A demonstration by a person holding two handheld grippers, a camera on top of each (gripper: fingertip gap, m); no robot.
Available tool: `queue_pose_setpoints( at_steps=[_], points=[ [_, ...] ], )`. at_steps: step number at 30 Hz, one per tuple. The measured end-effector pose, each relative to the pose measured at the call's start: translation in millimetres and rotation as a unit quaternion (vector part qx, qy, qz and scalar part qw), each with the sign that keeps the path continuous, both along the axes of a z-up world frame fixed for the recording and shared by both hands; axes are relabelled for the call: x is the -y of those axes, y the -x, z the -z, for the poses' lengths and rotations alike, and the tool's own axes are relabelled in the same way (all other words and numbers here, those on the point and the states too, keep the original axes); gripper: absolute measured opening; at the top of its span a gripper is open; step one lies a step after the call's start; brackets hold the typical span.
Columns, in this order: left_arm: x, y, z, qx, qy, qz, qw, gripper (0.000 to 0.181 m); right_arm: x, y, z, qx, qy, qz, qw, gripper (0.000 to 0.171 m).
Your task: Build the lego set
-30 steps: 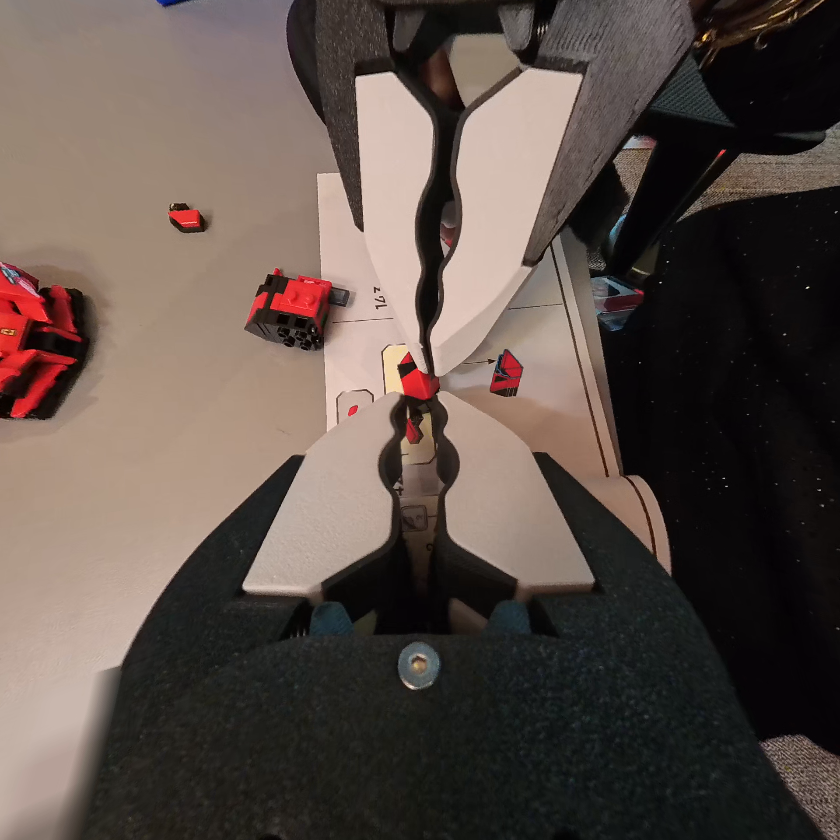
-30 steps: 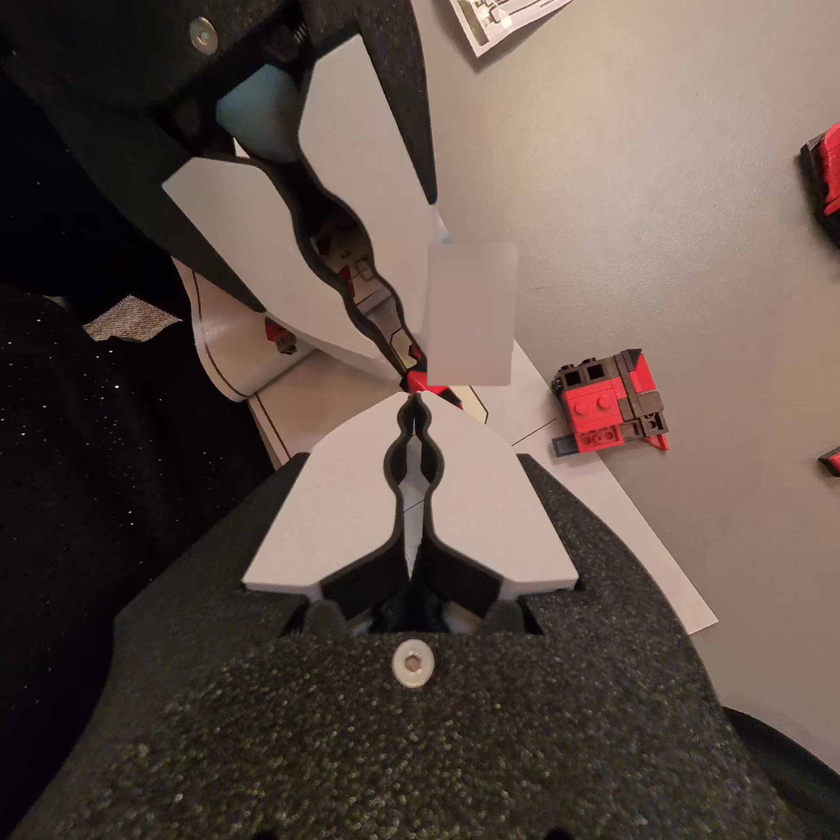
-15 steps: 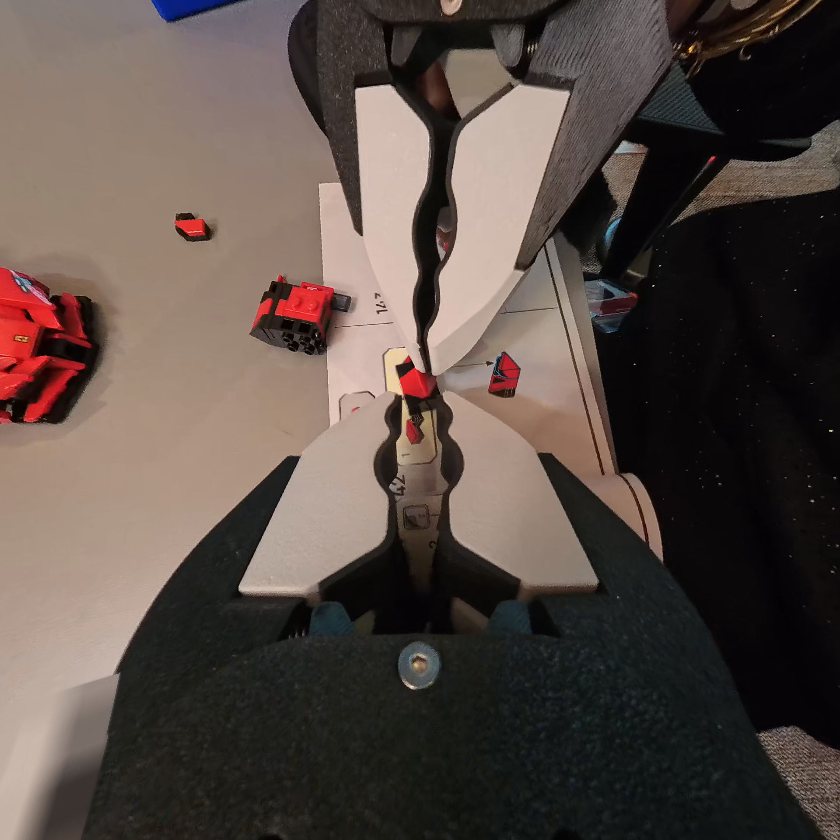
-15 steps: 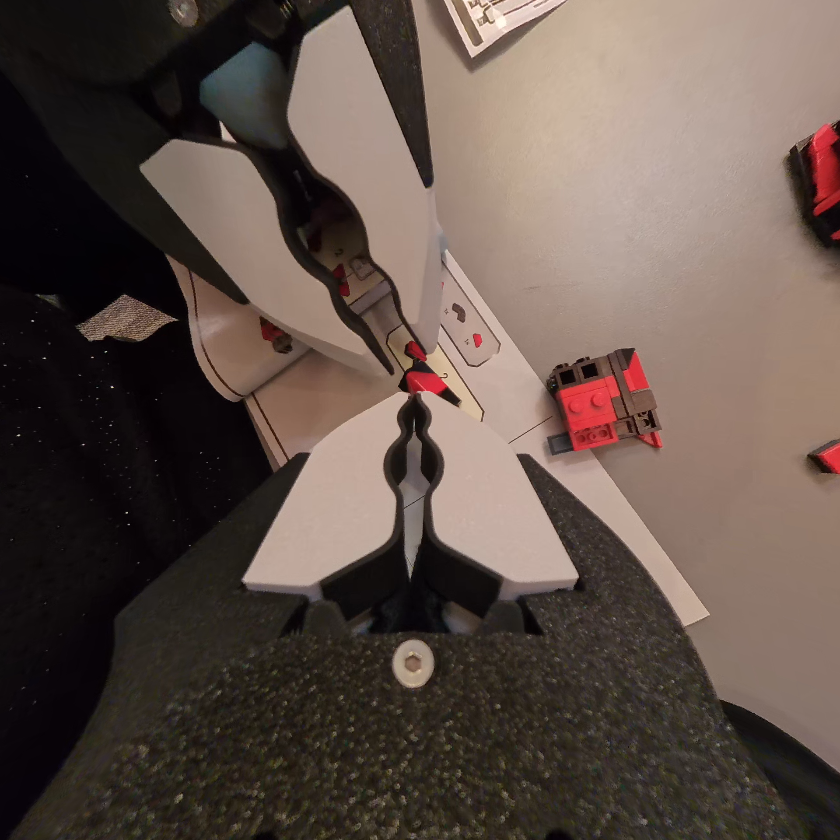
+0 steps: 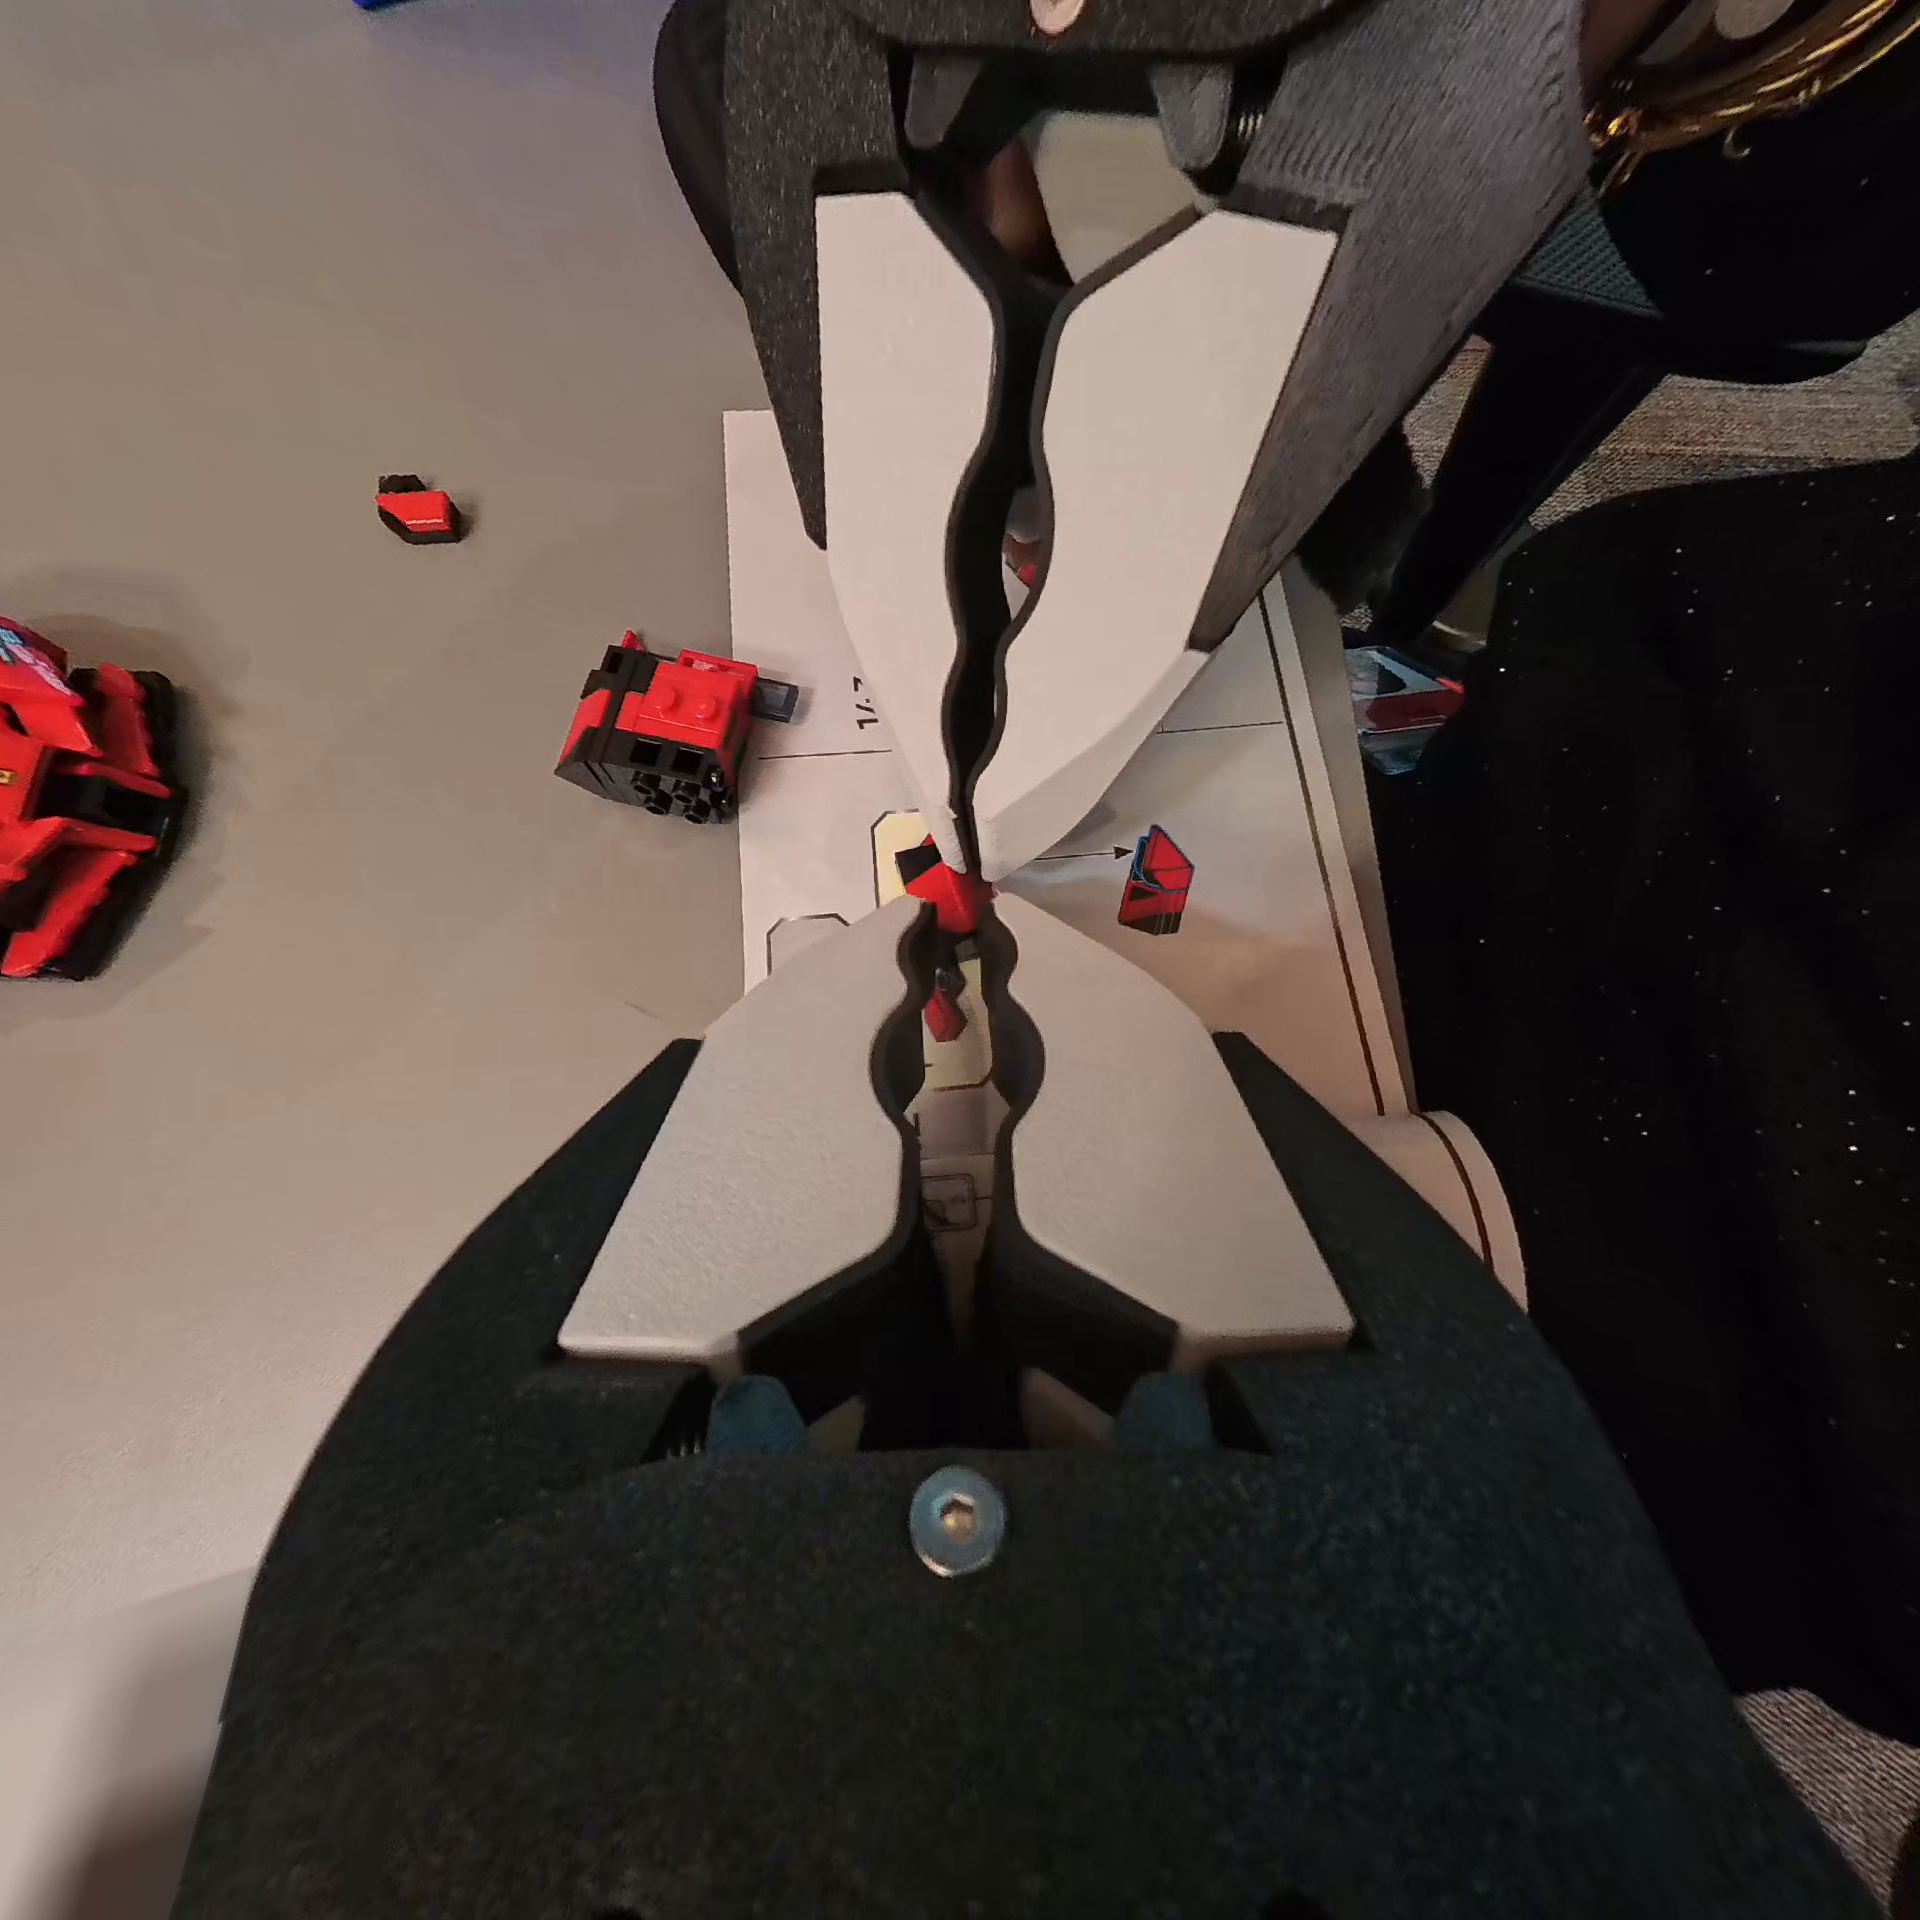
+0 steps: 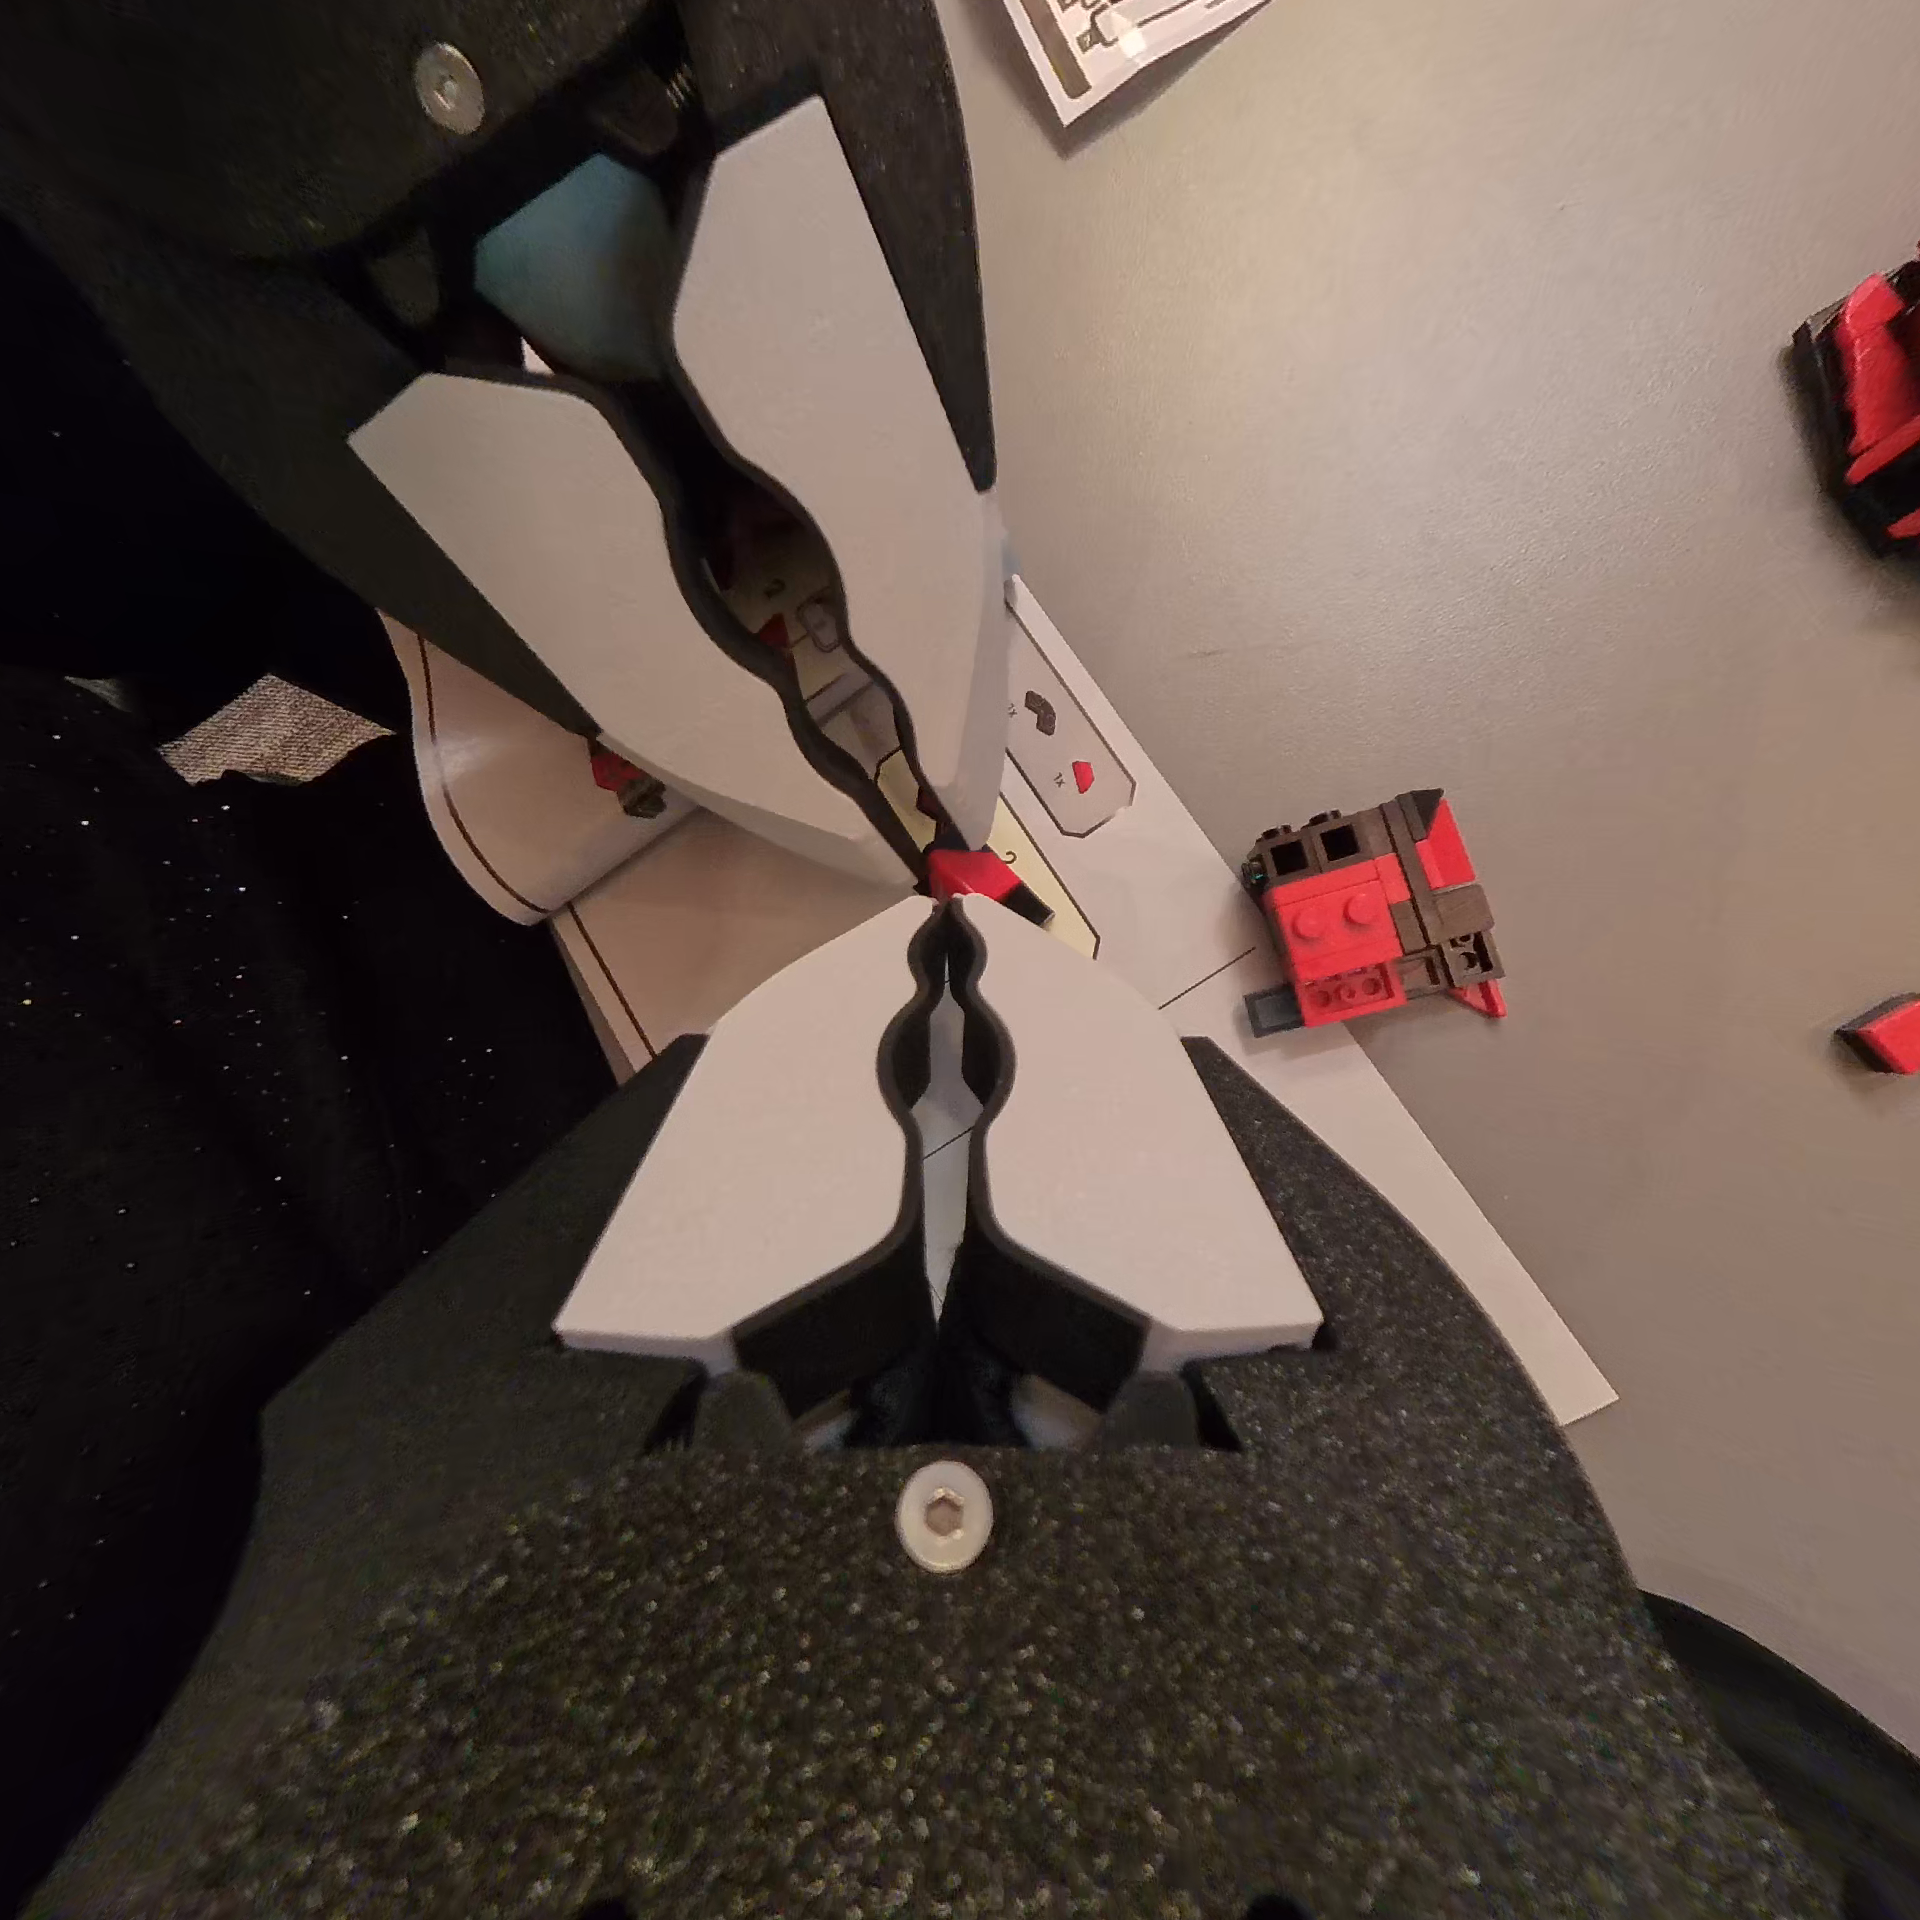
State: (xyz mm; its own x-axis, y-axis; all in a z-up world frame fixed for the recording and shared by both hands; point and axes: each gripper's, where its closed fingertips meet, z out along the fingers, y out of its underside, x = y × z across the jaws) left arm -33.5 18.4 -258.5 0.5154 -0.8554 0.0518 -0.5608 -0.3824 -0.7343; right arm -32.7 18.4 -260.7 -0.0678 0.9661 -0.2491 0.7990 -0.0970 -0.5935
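Tongs tip to tip: a small red brick [image 5: 951, 894] is being pinched by closed left tongs [image 5: 961, 920] and right tongs [image 6: 948, 906] above the instruction booklet [image 5: 1236, 821].

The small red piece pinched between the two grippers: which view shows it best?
The right wrist view: the small red piece shows clear of the fingertips, with a black part beside it. The left wrist view shows only a sliver wedged between both grippers' tips.
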Motion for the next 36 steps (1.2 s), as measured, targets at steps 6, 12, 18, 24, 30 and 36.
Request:
queue_pose_setpoints(
  at_steps=[6,12,18,24,30,36],
  points=[
    [0.7,-2.1,1.9,0.004,0.006,0.004,1.0,0.004,-0.5,0.1,0.3,0.003,-0.004,0.0,1.0,0.0],
    [0.7,-2.0,2.0,0.003,0.005,0.001,1.0,0.003,-0.4,0.3,0.4,0.003,-0.007,0.002,1.0,0.0],
    [0.2,-1.5,1.9,0.0,0.004,-0.005,1.0,0.002,-0.9,0.1,0.5,0.004,-0.025,0.003,1.0,0.0],
    [0.1,-1.5,1.7,-0.008,0.004,-0.007,1.0,0.002,-2.7,-0.5,0.1,0.006,-0.075,0.007,0.997,0.0],
    [0.1,-1.5,1.6,-0.009,0.003,-0.007,1.0,0.001,-2.1,-1.4,1.7,0.007,-0.103,0.008,0.995,0.0],
    [0.5,-2.0,1.6,-0.004,0.004,-0.006,1.0,0.001,-2.7,-1.9,1.1,0.006,-0.099,0.013,0.995,0.0]
  ],
)
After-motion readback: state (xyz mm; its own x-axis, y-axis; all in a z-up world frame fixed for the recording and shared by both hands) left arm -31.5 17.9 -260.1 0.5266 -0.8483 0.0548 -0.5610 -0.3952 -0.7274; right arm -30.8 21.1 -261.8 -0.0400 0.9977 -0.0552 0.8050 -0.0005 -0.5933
